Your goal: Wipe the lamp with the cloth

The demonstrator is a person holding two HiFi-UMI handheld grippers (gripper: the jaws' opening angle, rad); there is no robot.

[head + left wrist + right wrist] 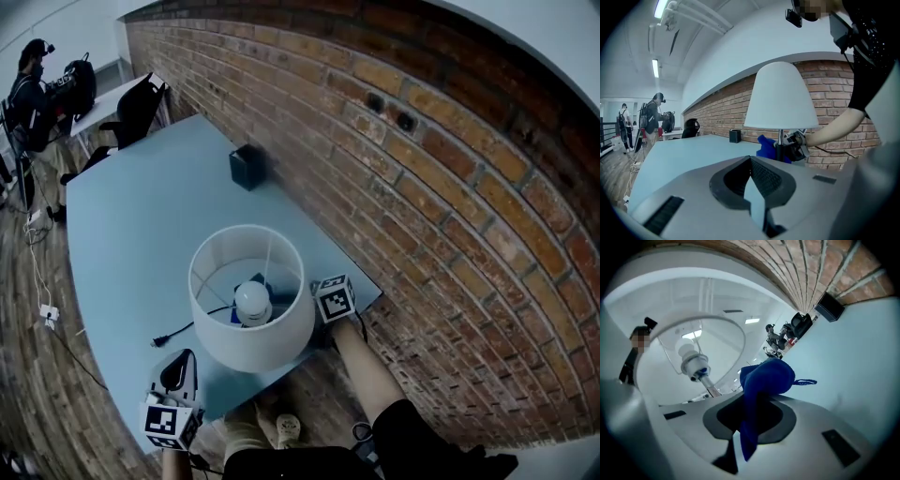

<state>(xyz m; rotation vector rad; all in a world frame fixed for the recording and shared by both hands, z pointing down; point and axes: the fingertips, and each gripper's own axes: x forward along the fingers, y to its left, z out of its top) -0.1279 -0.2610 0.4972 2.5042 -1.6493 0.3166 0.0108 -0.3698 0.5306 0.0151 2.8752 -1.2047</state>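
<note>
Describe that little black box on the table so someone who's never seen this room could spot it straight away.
Find the long brick wall; a pale blue table runs along its foot. Beyond the white-shaded lamp, close to the wall, stands a small black box. It is the only dark, squarish thing standing alone on the tabletop.

Cool, even light fills all three views, shadows faint on the worktop [131,234]. Ceiling strip lights [655,68] at ten o'clock in the left gripper view blow out white. Fisheye bending bows the brick wall [422,169] toward the rims (corners fall black). The cloth [764,378], close to the lens, reads soft.
</note>
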